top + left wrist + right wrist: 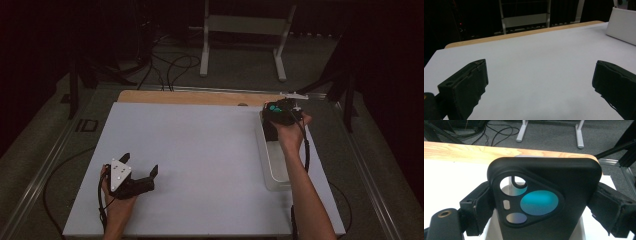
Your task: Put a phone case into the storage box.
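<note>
Left tongs (140, 164) rest low on the white surface (200, 160), jaws wide apart, holding nothing. Right tongs (541, 202) are clamped on a black phone case (564, 187), above the far end of a clear tray (274, 165).

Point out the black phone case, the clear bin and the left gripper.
black phone case (564, 175), right gripper view, on its plain back beside the camera cutout.
clear bin (274, 165), high view, on its bare floor.
left gripper (140, 165), high view, midway between its open fingertips.
</note>
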Demonstrator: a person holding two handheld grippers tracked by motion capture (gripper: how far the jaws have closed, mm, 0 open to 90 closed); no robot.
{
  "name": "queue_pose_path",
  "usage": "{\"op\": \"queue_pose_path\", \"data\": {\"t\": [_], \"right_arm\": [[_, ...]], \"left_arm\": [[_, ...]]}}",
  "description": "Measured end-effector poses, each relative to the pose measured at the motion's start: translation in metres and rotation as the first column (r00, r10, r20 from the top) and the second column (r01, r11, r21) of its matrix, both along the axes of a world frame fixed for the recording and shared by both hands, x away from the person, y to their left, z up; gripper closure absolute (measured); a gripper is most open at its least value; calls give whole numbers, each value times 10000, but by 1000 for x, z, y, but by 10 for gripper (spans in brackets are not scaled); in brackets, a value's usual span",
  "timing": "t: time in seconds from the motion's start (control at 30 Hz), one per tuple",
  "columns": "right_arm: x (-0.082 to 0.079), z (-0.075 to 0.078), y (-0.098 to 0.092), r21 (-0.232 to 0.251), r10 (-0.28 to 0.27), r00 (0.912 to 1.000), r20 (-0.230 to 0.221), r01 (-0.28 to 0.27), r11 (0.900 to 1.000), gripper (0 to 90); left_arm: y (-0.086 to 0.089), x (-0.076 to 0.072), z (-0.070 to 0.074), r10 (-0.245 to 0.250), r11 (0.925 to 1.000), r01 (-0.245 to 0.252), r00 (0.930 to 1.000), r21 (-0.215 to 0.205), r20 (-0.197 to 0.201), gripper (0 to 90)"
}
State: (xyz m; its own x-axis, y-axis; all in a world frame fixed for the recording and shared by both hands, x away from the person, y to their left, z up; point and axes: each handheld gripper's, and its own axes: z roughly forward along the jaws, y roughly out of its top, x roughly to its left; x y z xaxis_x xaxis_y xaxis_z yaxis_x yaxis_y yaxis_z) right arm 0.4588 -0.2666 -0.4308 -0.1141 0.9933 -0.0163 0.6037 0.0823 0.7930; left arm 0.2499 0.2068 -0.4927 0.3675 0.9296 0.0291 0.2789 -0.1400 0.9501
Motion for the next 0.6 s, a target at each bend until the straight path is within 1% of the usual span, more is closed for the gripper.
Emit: {"op": "queue_pose_path", "data": {"t": [0.07,0.17,0.6], "right_arm": [[1,0,0,36,71,10000,-22,-71,10000,118],[1,0,0,61,39,10000,-37,-39,10000,117],[3,-2,1,23,116,9999,-57,-115,9999,114]], "left_arm": [[0,0,0,-3,10000,3,10000,1,4,7],[0,0,0,-8,10000,8,10000,9,2,7],[-1,0,0,-25,10000,26,10000,33,-18,8]]}}
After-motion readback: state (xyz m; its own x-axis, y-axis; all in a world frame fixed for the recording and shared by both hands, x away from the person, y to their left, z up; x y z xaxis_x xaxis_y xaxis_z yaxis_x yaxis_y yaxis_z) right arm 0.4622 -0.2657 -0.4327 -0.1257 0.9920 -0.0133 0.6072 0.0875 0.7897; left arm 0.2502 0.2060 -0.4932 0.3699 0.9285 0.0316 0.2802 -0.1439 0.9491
